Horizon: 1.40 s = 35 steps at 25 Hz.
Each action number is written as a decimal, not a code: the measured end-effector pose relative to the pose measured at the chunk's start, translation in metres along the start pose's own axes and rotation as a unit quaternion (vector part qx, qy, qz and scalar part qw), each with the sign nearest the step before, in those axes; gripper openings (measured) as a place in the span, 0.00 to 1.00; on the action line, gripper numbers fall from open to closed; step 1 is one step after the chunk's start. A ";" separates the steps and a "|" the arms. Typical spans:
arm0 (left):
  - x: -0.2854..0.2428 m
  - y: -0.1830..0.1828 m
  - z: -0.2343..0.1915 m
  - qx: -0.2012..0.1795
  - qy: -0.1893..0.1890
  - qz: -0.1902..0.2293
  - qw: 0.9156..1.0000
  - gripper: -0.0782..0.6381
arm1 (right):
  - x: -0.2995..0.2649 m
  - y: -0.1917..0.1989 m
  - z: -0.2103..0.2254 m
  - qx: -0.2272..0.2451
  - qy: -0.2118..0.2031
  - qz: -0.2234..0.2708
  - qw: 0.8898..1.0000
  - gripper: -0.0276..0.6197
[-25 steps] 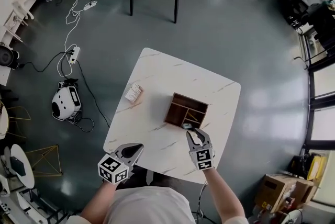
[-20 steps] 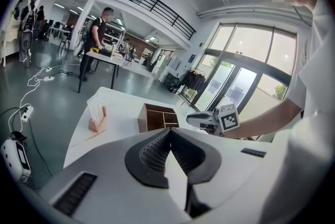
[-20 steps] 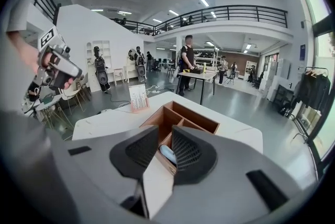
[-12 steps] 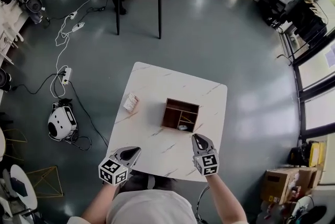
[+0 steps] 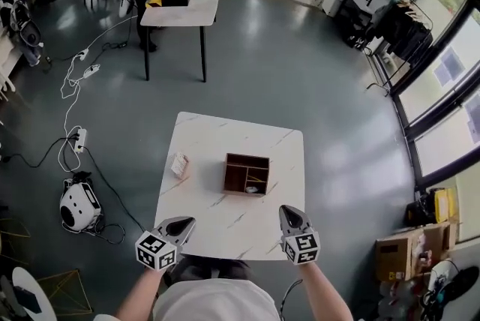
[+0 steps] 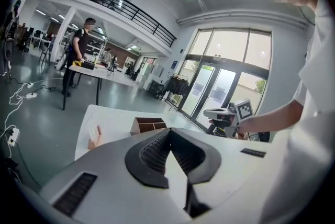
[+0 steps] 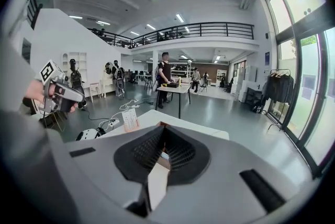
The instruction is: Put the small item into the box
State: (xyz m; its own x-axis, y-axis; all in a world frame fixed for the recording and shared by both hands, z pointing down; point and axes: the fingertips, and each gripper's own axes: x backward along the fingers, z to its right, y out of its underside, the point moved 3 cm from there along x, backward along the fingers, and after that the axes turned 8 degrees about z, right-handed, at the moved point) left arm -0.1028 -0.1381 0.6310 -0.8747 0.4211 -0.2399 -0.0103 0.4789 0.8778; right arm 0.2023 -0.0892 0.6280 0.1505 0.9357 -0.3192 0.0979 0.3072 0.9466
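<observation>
Wooden box (image 5: 237,175) holds small item (image 5: 251,189); right tool (image 5: 289,212) nearby, left tool (image 5: 187,223) farther, both closed empty

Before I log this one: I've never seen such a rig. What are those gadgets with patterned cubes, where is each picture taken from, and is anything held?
No robot: a person holds a two-jaw gripper in each hand, the left gripper and the right gripper; the cubes belong to them. One picture comes from a camera on the person's head, looking down; the other two from cameras riding on each gripper, looking along its jaws. On the marble table stand a wooden box, with a small pale item inside, and a card on a stand. Both grippers are shut and empty.
</observation>
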 end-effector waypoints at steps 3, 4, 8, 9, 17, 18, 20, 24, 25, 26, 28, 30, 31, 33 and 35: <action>0.007 -0.004 0.007 -0.011 0.017 0.006 1.000 0.13 | 0.027 -0.011 0.004 -0.008 0.036 0.010 0.999 0.08; 0.009 -0.005 0.008 -0.014 0.021 0.006 1.000 0.13 | 0.036 -0.014 0.006 -0.016 0.053 0.013 0.998 0.08; 0.012 -0.011 0.018 -0.017 0.032 0.010 0.999 0.13 | 0.071 -0.020 0.012 -0.041 0.099 0.024 0.994 0.08; 0.013 -0.013 0.022 -0.017 0.034 0.012 0.999 0.13 | 0.079 -0.021 0.013 -0.041 0.104 0.027 0.993 0.08; 0.014 -0.024 0.042 -0.039 0.010 0.027 0.999 0.13 | 0.126 -0.011 0.021 -0.075 0.107 0.048 0.990 0.08; 0.015 -0.025 0.046 -0.041 0.005 0.028 0.999 0.13 | 0.130 -0.011 0.022 -0.074 0.107 0.049 0.990 0.08; 0.019 -0.026 0.056 -0.043 -0.006 0.028 0.999 0.13 | 0.137 -0.009 0.024 -0.068 0.101 0.049 0.991 0.08; 0.026 -0.017 0.077 -0.042 -0.029 0.034 0.998 0.13 | 0.154 -0.011 0.030 -0.062 0.074 0.057 0.994 0.08; 0.026 -0.015 0.082 -0.041 -0.032 0.035 0.998 0.13 | 0.158 -0.012 0.032 -0.064 0.069 0.063 0.994 0.08; 0.026 -0.012 0.089 -0.039 -0.033 0.036 0.998 0.13 | 0.162 -0.013 0.034 -0.065 0.066 0.071 0.993 0.08; 0.028 -0.007 0.105 -0.032 -0.023 0.041 0.998 0.13 | 0.172 -0.014 0.038 -0.067 0.062 0.086 0.992 0.08; 0.032 -0.002 0.123 -0.028 -0.016 0.047 0.998 0.13 | 0.182 -0.013 0.040 -0.072 0.058 0.095 0.991 0.08; 0.035 0.001 0.130 -0.028 -0.017 0.049 0.998 0.13 | 0.186 -0.010 0.040 -0.077 0.054 0.096 0.991 0.08; 0.039 0.007 0.141 -0.030 -0.026 0.055 0.998 0.13 | 0.192 -0.004 0.040 -0.088 0.045 0.096 0.990 0.08; 0.044 0.012 0.148 -0.030 -0.040 0.059 0.997 0.13 | 0.196 0.002 0.038 -0.094 0.034 0.093 0.991 0.08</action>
State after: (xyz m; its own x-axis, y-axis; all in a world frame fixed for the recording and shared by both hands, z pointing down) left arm -0.0692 0.0004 0.5698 -0.8304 0.5325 -0.1638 0.0591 0.3766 0.9245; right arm 0.2698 0.0882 0.5660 0.0816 0.9868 -0.1398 -0.1114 0.1484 0.9826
